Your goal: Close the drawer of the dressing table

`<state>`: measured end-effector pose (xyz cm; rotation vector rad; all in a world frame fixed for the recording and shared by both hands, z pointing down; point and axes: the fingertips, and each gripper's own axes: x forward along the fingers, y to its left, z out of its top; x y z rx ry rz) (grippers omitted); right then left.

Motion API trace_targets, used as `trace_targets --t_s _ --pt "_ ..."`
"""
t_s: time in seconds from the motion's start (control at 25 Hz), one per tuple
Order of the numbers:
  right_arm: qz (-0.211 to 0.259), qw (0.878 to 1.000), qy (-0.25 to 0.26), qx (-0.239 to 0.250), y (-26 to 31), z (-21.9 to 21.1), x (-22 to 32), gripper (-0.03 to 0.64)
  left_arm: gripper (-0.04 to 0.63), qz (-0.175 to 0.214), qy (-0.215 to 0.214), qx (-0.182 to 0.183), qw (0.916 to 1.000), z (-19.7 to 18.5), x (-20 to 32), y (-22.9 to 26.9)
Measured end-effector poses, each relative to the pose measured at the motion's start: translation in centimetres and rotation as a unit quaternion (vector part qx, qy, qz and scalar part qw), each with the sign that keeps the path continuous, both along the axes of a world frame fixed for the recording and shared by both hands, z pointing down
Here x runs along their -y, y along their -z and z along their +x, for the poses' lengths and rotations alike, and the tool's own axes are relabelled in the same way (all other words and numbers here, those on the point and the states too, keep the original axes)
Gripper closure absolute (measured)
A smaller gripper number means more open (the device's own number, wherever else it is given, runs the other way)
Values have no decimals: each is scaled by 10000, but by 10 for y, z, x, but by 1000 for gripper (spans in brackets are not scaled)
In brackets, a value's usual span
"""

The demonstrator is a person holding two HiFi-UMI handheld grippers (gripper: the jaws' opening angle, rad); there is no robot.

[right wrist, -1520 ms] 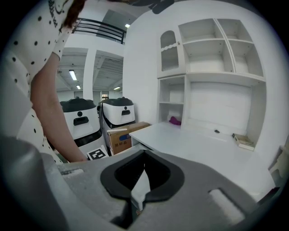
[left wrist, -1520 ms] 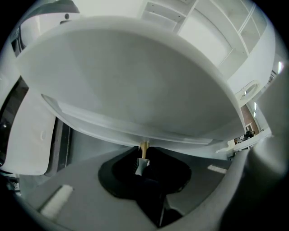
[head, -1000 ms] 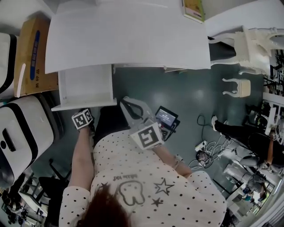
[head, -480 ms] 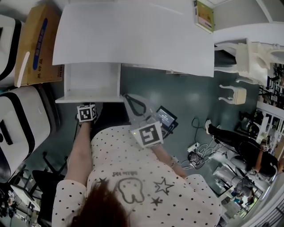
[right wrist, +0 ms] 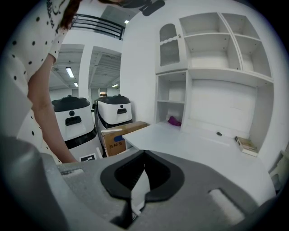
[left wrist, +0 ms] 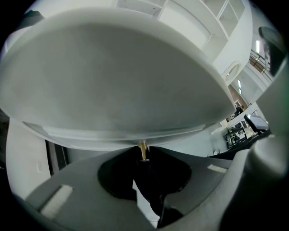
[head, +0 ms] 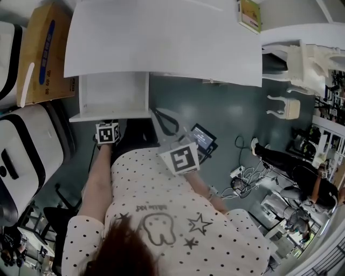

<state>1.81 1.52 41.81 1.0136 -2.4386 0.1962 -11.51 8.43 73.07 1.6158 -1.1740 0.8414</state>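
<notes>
The white dressing table (head: 161,38) fills the top of the head view. Its left drawer (head: 110,115) stands pulled out and looks empty. My left gripper (head: 109,124) sits at the drawer's front, pointing steeply down. In the left gripper view the drawer front (left wrist: 113,90) looms close overhead, and the left gripper (left wrist: 143,156) is shut on the stem of the brass knob (left wrist: 143,148); the jaws have just eased open slightly with the knob still between them. My right gripper (head: 155,112) hangs right of the drawer, shut and empty, also seen as the right gripper (right wrist: 144,151) facing the tabletop (right wrist: 203,153).
A cardboard box (head: 46,54) and white-and-black machines (head: 27,161) stand left of the drawer. A book (head: 249,15) lies on the table's far right. A small screen (head: 202,141), cables (head: 248,180) and a white stool (head: 283,108) are on the floor at right. Shelves (right wrist: 216,54) rise behind the table.
The left gripper has rolled at the drawer front, its marker cube now squarer to the camera. The right gripper has drifted a little towards the table. The drawer still stands pulled out.
</notes>
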Motion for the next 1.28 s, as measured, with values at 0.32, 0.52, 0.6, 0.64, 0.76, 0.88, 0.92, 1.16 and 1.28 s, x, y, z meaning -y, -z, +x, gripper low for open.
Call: trace_targets --t_s 0.32,0.52,0.6,0.64,0.76,0.88,0.92,1.16,1.28 --pt "-2 10000 -91 35 -1 -14 -1 617 514 70 -570 -48 9983 4 5 1" --pt "-55 9998 -182 11 -4 -20 0 617 506 81 -726 -90 9973 3 7 1" --pt "-88 9997 -209 2 -5 -22 1 617 506 92 -733 -106 9972 1 9 -1" --pt "-94 9997 -210 -8 -6 -23 3 617 506 95 -726 -110 9973 0 10 -1" --pt "-76 9998 -171 10 -7 -26 8 617 506 102 -691 -119 9975 -2 15 -2" --pt "16 10000 -60 45 -4 -29 15 617 506 104 -636 -105 9979 -5 20 -1" --pt "53 10000 -33 47 -3 -29 17 617 506 103 -624 -97 9979 -4 22 -1" --pt "64 10000 -44 10 1 -19 25 617 508 96 -528 -12 9986 -1 34 1" --pt "69 9999 -93 22 2 -15 30 617 511 114 -472 12 9988 -1 41 1"
